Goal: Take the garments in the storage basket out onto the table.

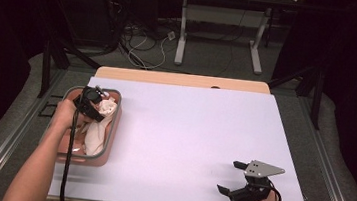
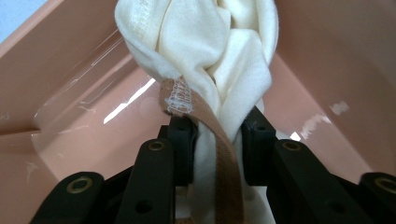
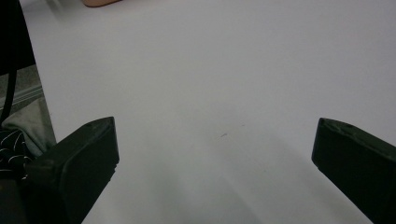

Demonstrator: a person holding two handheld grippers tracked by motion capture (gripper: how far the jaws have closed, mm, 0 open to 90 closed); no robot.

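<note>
Gripping cream cloth (image 2: 219, 60), tan strap (image 2: 224, 149) between jaws.

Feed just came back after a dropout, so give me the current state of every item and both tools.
Left tool: shut on the cream cloth, inside the tub.
Right tool: open, nothing between its jaws, over the white table.
Cream cloth with a tan strap: bunched, pinched between the left tool's pads.
Salmon-pink plastic tub: upright at the table's left edge, holding the cloth.
</note>
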